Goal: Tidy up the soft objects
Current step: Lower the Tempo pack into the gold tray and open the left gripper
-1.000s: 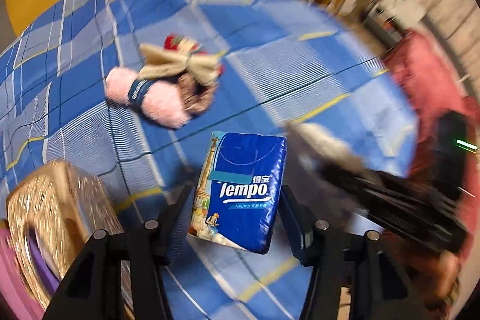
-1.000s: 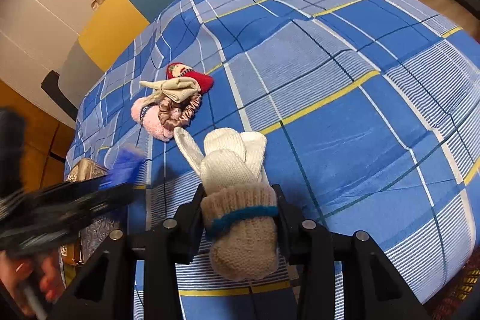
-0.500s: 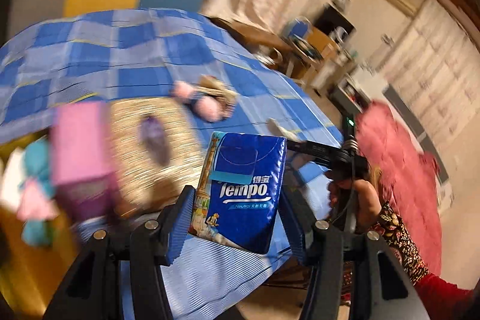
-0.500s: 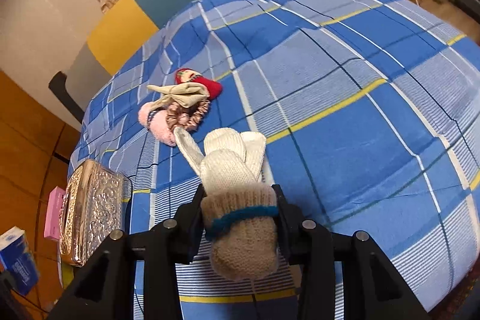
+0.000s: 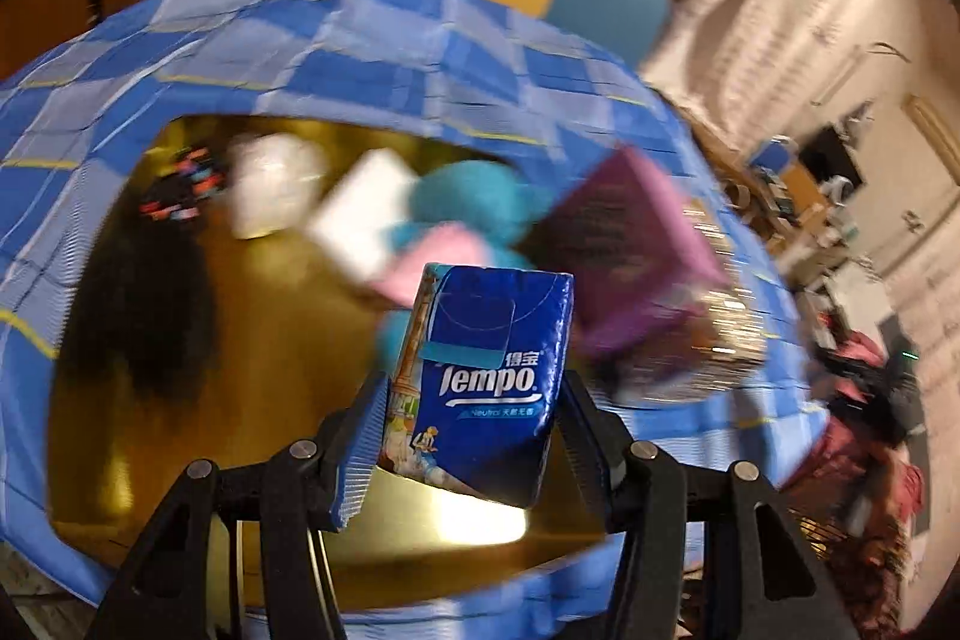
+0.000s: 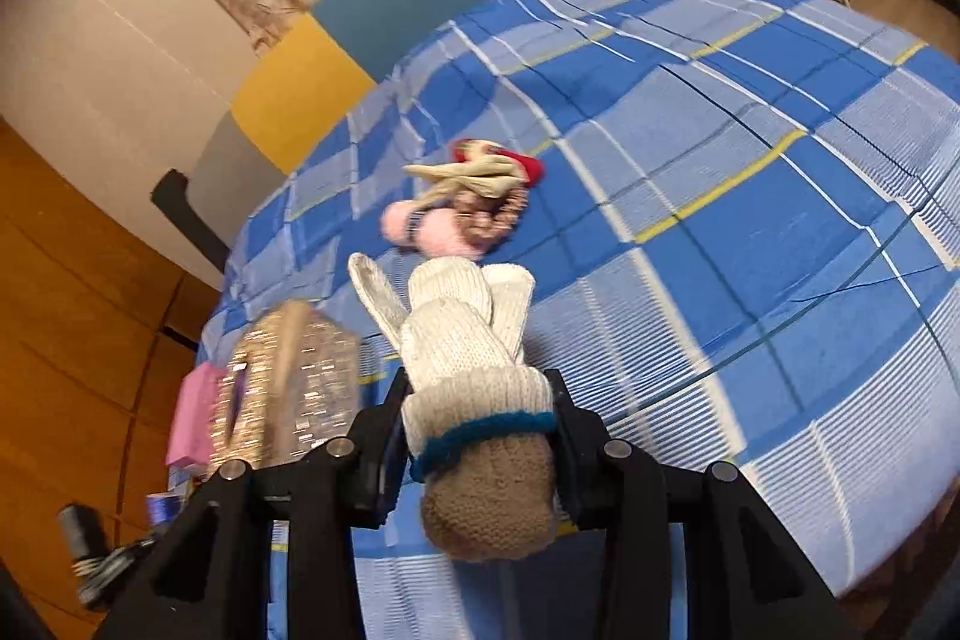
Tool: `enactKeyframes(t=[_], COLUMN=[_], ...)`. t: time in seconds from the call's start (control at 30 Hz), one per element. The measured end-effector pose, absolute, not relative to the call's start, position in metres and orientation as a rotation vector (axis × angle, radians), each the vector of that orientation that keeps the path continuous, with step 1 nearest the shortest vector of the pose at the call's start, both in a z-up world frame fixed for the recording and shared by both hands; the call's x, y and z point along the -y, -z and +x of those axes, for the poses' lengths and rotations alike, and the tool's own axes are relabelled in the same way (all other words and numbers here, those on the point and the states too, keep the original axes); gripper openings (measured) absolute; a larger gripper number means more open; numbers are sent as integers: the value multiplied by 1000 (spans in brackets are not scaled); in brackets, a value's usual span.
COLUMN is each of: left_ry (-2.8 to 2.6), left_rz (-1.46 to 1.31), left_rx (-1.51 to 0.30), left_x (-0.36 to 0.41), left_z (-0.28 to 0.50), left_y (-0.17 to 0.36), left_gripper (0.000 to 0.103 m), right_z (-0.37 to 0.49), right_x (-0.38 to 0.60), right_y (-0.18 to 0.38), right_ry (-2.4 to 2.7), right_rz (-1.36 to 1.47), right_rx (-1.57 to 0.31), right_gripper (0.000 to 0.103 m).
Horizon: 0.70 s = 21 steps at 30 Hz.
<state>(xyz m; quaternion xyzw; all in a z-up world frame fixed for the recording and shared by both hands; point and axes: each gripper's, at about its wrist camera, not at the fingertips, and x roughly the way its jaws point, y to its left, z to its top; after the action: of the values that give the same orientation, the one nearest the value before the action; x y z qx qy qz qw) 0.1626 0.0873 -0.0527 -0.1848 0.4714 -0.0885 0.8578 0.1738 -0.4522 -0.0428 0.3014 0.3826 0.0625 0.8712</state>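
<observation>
My left gripper (image 5: 474, 424) is clamped on the dark blue plastic Tempo tissue pack (image 5: 486, 370); the pack stands upright between the two pads, approx. in the centre-low part of the left view. Behind it, from 10 to 2 o'clock, I see the brown wooden surface (image 5: 288, 316) w/ blurred things: a white soft packet (image 5: 273, 187) at 10 o'clock, a white flat pack (image 5: 366, 211) at 11, a teal plush item (image 5: 474, 199) at 12, a purple box (image 5: 630, 250) at 1 o'clock. The shiny silver-gold embossed box (image 5: 720, 334) is at 2 o'clock, just beside the purple one. What they are exactly I cannot tell, too much blur.

My right gripper (image 6: 480, 436) grips the cream and beige knitted glove with teal cuff band (image 6: 468, 358), fingers of the glove pointing away. On the blue checked bed cover (image 6: 750, 196), at 12 o'clock from the glove, lies a small pile: a pink fluffy roll (image 6: 441, 235), a beige cloth bow (image 6: 468, 172), a red soft toy (image 6: 528, 166), all touching. The embossed box is at 10 o'clock.
</observation>
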Motion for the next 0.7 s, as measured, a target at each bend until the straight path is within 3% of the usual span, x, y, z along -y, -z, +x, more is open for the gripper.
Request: enactKeyframes(t=[0.47, 0.6, 0.7], left_ry=[-65, -4, 34], left_rz=[-334, -386, -428], left_rx=[-1046, -990, -938], left_x=[-157, -163, -168], left_z=[200, 192, 178], left_y=[104, 95, 83], left_gripper=[58, 71, 71], right_z=[143, 144, 148], right_x=[292, 224, 175], right_y=[-34, -37, -29], right_ry=[-453, -596, -681], right_rz=[459, 387, 334], right_rx=[-740, -766, -808], right_gripper=[41, 41, 41])
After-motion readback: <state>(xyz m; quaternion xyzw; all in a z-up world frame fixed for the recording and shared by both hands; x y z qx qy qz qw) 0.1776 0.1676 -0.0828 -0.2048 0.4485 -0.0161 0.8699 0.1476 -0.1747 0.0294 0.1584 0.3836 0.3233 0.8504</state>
